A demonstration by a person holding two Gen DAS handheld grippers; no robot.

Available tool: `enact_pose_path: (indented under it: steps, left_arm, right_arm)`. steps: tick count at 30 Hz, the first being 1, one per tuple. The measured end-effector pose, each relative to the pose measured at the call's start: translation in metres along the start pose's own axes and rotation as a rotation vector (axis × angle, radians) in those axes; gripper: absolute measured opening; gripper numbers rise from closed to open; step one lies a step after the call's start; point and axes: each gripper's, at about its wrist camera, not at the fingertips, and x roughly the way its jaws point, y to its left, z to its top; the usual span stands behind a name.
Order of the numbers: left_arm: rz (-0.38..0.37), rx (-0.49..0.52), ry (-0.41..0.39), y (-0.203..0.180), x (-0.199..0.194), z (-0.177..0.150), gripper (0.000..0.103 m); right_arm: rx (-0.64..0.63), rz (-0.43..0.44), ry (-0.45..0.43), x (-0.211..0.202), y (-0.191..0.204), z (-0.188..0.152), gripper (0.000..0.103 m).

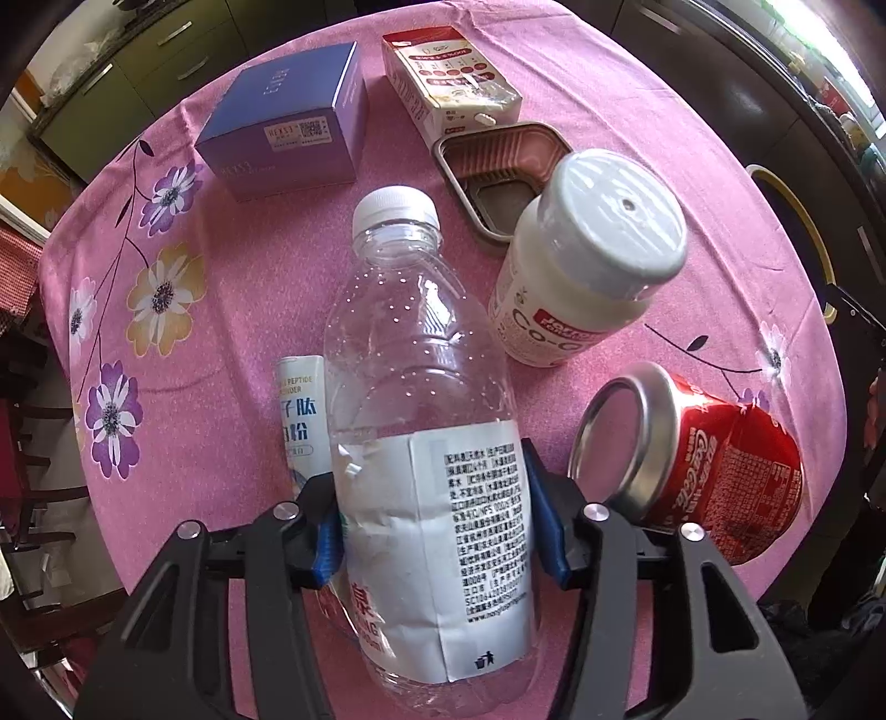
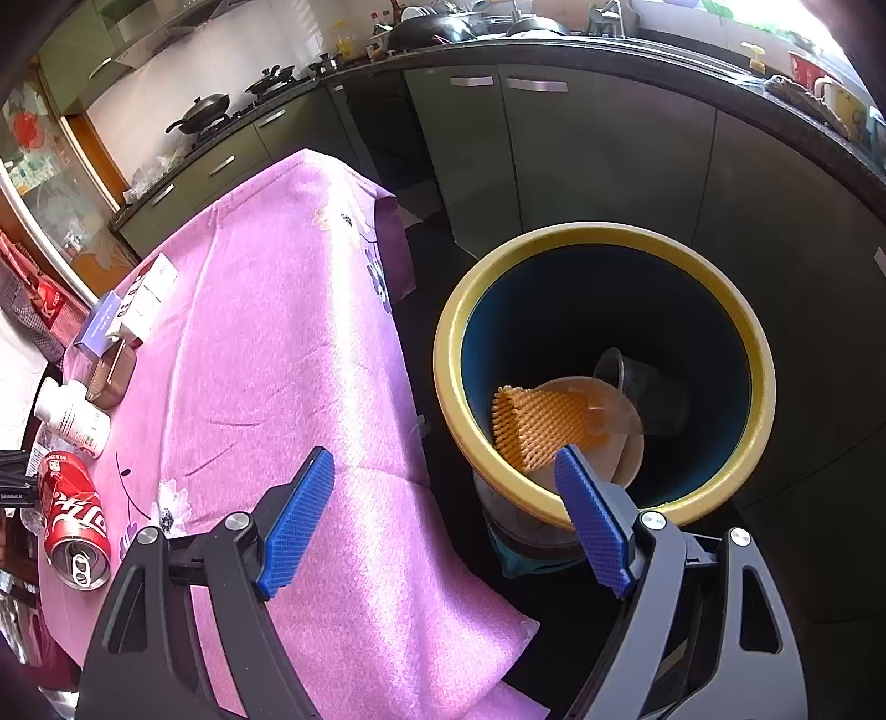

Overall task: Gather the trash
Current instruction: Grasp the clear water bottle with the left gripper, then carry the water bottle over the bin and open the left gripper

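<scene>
Pick-up step: clear plastic water bottle [image 1: 426,421] clamped by left gripper [image 1: 437,531]; right gripper [image 2: 443,520] held wide, empty. Next: carry to yellow-rimmed bin [image 2: 736,315] at right.

- A home kitchen.
- Ahead of the right gripper [image 2: 443,518]: green cabinets [image 2: 581,149], a dark counter [image 2: 637,50].
- Far left: a wok [image 2: 202,111] on a stove.

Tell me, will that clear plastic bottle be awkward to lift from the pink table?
Probably not. The clear plastic bottle looks empty, with only droplets inside, so it is likely very light. Its thin walls may dent where the left hand-held gripper has its blue pads on the label. Lying on its side on the tablecloth, it could roll if released.
</scene>
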Motion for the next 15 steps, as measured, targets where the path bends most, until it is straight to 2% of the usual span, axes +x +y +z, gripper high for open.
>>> enact_pose_path:
  steps: [10,15]
  left_arm:
    - [0.001,-0.015,-0.062,0.003,-0.027,-0.010,0.051]
    - [0.017,-0.010,-0.100,0.004,-0.054,-0.014,0.051]
  right_arm:
    - [-0.003,0.010,0.003,0.002,0.003,-0.002,0.081]
    - [-0.004,0.019,-0.007,-0.002,0.004,-0.001,0.081]
